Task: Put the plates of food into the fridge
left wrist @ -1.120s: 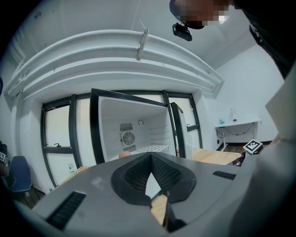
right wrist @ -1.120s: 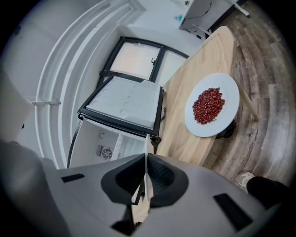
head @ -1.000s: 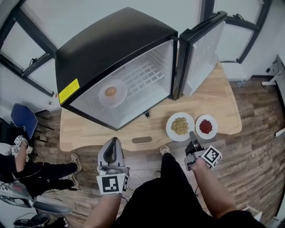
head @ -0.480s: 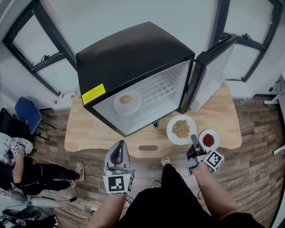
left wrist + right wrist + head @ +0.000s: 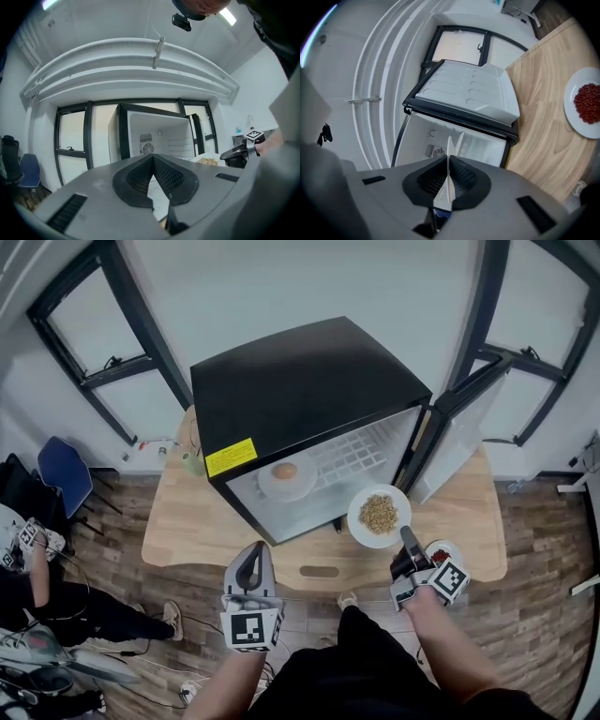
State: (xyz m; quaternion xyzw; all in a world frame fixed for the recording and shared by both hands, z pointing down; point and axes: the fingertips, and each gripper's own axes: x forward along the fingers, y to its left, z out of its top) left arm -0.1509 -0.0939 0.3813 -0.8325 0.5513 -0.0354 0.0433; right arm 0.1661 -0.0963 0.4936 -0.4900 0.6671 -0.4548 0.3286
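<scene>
A white plate of brown grains (image 5: pixel 379 514) hangs above the wooden table (image 5: pixel 187 526), in front of the open black fridge (image 5: pixel 309 399). My right gripper (image 5: pixel 405 532) is shut on its near rim. In the right gripper view the plate (image 5: pixel 449 187) shows edge-on between the pads, with the fridge's white inside (image 5: pixel 459 140) ahead. A plate of red beans (image 5: pixel 441 549) (image 5: pixel 584 104) lies on the table, partly hidden by that gripper. Another plate with a round brown food (image 5: pixel 286 474) sits on the fridge's wire shelf. My left gripper (image 5: pixel 255 547) (image 5: pixel 153 159) is shut, holds nothing, and stays before the table's front edge.
The fridge door (image 5: pixel 459 432) stands open to the right, next to the lifted plate. A greenish object (image 5: pixel 192 463) stands on the table left of the fridge. A seated person (image 5: pixel 28 568) and a blue chair (image 5: pixel 58 479) are at the far left. Windows line the back wall.
My right gripper has lifted the grain plate off the table, up and toward the fridge opening. The red bean plate stayed put. The left gripper rose slightly.
</scene>
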